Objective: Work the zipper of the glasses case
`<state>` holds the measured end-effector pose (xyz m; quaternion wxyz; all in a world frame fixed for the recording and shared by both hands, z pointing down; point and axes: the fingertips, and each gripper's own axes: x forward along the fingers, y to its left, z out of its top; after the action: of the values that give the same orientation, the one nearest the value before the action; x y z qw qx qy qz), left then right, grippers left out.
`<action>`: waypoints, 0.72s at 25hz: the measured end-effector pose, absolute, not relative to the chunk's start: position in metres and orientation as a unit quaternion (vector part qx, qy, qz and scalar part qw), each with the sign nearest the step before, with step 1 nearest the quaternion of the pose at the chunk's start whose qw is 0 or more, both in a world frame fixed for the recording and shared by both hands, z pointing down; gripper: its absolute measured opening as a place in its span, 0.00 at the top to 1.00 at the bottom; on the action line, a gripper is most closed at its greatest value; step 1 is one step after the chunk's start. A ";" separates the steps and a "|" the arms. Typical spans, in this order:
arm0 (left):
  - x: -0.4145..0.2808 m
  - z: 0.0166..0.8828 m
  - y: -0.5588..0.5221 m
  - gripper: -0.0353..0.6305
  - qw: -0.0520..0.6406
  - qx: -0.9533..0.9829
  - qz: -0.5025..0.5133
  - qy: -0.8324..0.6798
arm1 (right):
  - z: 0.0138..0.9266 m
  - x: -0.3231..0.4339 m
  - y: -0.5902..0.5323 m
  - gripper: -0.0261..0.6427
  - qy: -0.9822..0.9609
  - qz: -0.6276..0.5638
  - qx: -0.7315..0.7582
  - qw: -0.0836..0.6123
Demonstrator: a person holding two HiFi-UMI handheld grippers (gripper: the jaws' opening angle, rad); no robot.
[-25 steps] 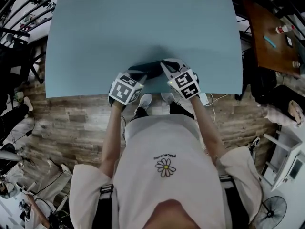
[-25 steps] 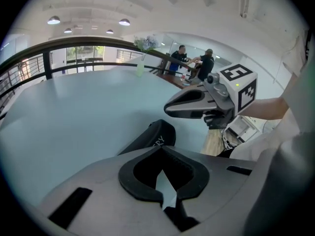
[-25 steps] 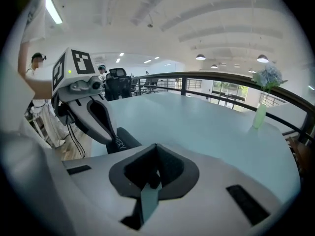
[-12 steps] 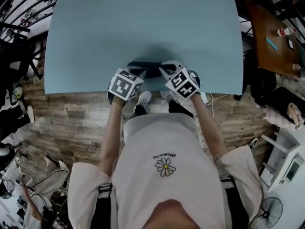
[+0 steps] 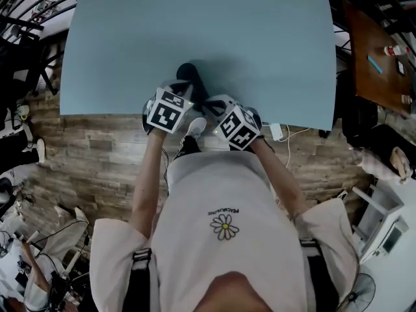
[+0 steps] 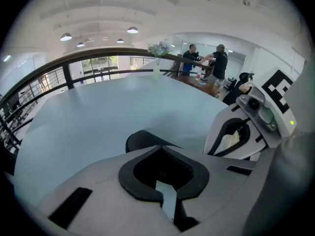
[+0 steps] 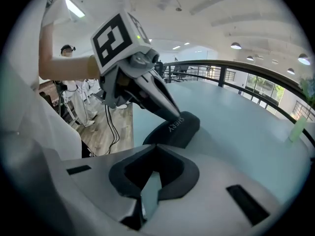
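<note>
Both tongs are clamped shut: the right gripper [image 7: 156, 149] on nothing, the left gripper [image 6: 161, 150] tipped onto the glasses case [image 7: 174, 129] near the front edge of the table [image 5: 195, 18], maybe on the zipper pull, hard to tell. No open zipper is seen, so most is probably left. Since earlier, the case is swung from crosswise to pointing away.

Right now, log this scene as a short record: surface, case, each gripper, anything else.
surface: light blue table
glasses case: dark, lying near the table's front edge
left gripper: jaws together, tip against the case; whether it pinches anything there cannot be told
right gripper: jaws together, nothing between them, tip close by the case
other: vase with flowers at the table's far edge
</note>
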<state>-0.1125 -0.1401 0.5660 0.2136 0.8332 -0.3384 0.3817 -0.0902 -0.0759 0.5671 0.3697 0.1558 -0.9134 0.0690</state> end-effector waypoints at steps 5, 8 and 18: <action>-0.136 0.566 -0.155 0.93 0.190 0.837 0.373 -0.351 | 0.568 -0.139 -0.069 0.95 -0.920 0.041 0.138 0.364; -0.145 0.564 -0.163 0.93 0.179 0.840 0.372 -0.353 | 0.569 -0.160 -0.073 0.95 -0.917 0.016 0.145 0.371; -0.139 0.556 -0.168 0.93 0.122 0.862 0.388 -0.302 | 0.571 -0.168 -0.096 0.95 -0.903 -0.011 0.169 0.395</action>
<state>-0.1395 -0.1681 0.5556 0.1219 0.8622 -0.3021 0.3880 -0.1682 -0.0961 0.5707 0.3951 0.1693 -0.9029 -0.0111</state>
